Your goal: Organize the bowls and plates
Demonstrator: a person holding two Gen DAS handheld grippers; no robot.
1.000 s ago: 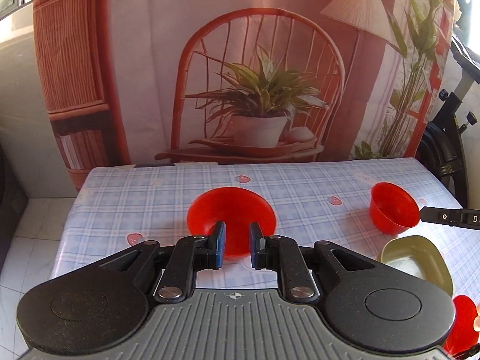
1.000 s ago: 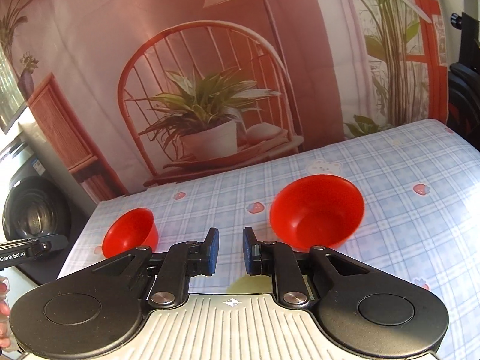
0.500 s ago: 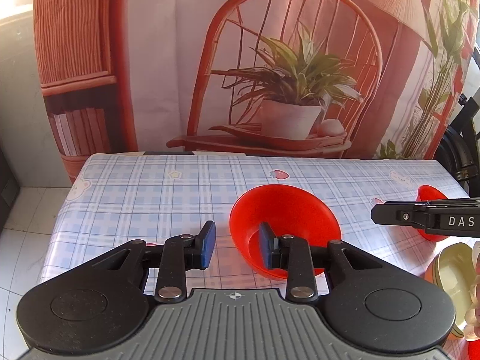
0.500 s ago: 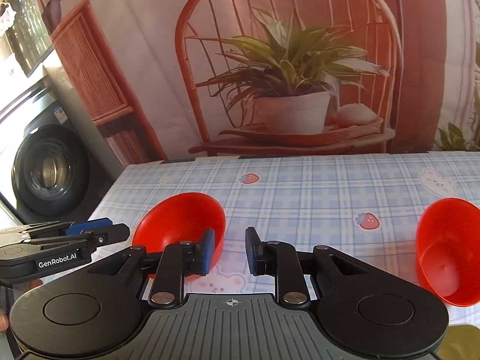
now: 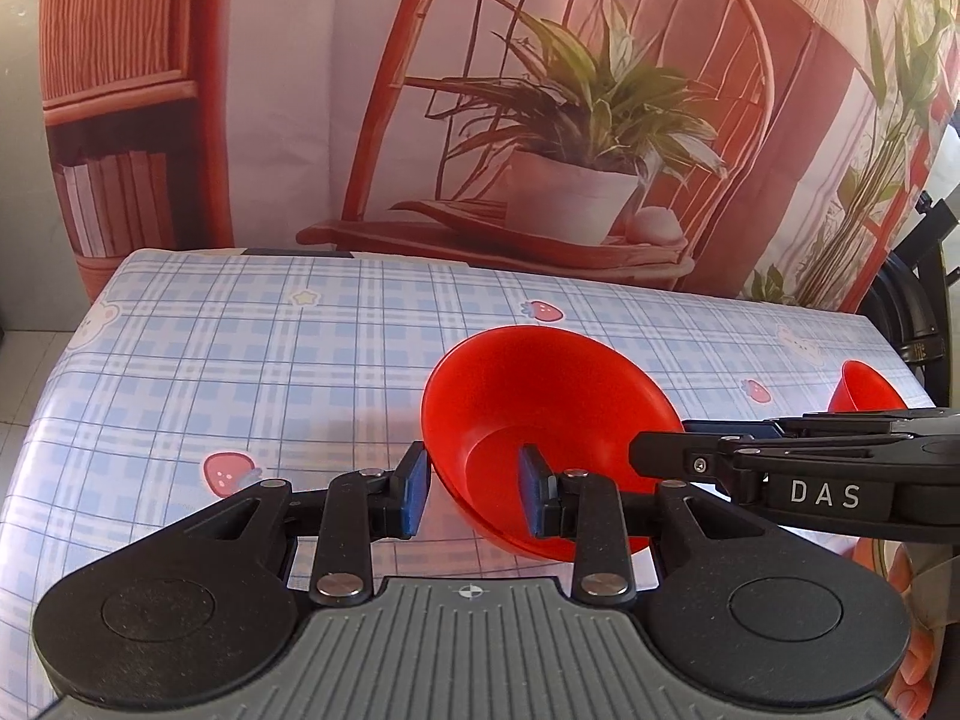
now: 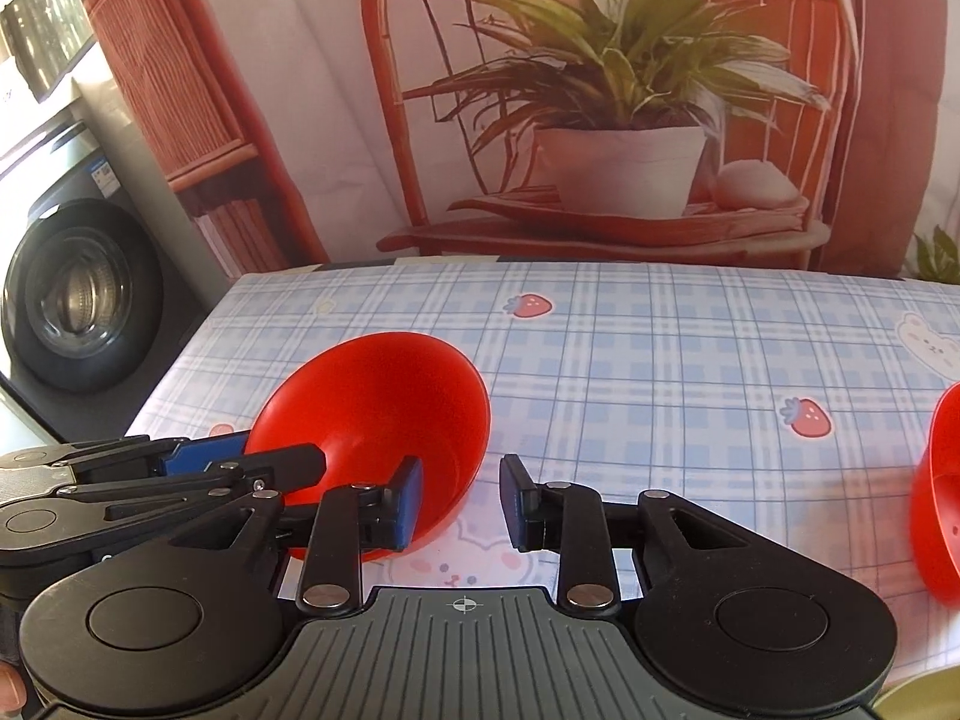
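Note:
A red bowl (image 5: 540, 414) sits on the checked tablecloth; it also shows in the right wrist view (image 6: 384, 414). My left gripper (image 5: 474, 495) is open, its jaws straddling the bowl's near left rim, one finger inside and one outside. My right gripper (image 6: 461, 507) is open, its left finger inside the same bowl's right rim, the other finger outside over the cloth. Each gripper shows side-on in the other's view, right gripper (image 5: 780, 468) and left gripper (image 6: 150, 480). A second red bowl (image 6: 939, 492) lies at the right, also visible in the left wrist view (image 5: 867, 390).
The table (image 5: 240, 360) wears a blue plaid cloth with strawberry prints. A printed backdrop hangs behind it. A washing machine (image 6: 78, 294) stands off the table's left end. An olive dish edge (image 6: 924, 705) shows at the lower right corner.
Both grippers have closed in on the near red bowl from either side and opened wider. Each now has one finger inside its rim.

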